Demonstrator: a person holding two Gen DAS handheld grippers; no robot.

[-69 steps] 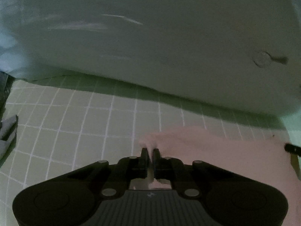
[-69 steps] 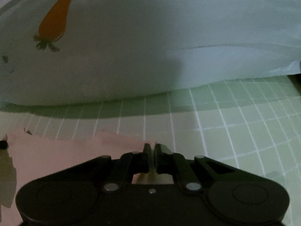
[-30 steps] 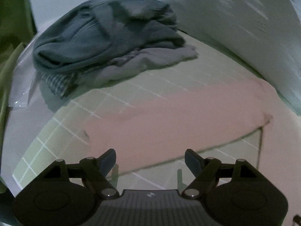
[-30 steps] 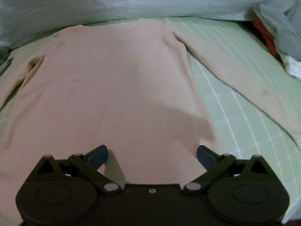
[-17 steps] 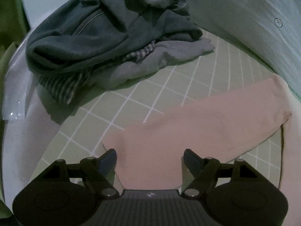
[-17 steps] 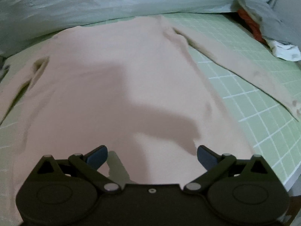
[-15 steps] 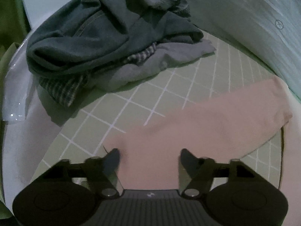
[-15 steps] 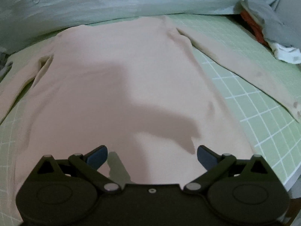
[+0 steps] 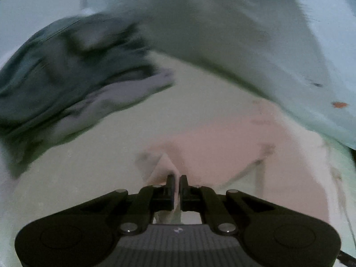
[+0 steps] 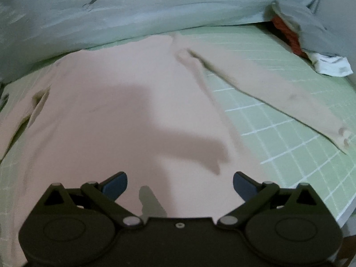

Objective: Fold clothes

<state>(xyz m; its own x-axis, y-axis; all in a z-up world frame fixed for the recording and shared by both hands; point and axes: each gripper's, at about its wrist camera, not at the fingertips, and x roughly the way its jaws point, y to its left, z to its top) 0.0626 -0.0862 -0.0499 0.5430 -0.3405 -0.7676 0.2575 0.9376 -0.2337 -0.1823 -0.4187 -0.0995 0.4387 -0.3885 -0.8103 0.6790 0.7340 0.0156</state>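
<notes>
Your left gripper [image 9: 176, 179] has its jaws pinched tight on the cuff end of the pink long-sleeved top's left sleeve [image 9: 222, 142], a small peak of fabric standing up just ahead of the tips. Your right gripper [image 10: 180, 181] hangs with its jaws spread wide and nothing between them, above the lower body of the top [image 10: 124, 111], which lies spread flat on the green grid mat [image 10: 289, 146] ahead of those jaws. The risk sits with the left hand: the pinch takes only a thin edge, so a quick pull could slip the cuff free — or drag the whole shoulder and skew the flat body, since nothing pins it down. The left view is smeared by motion, so how the sleeve drapes is hard to read; it does show the heap of dark clothes [image 9: 66, 71] up and left of the jaws. Only the right view shows the other sleeve [image 10: 278, 98] stretched out to the right, and the carrot-print quilt [image 10: 155, 6] beyond the collar.
</notes>
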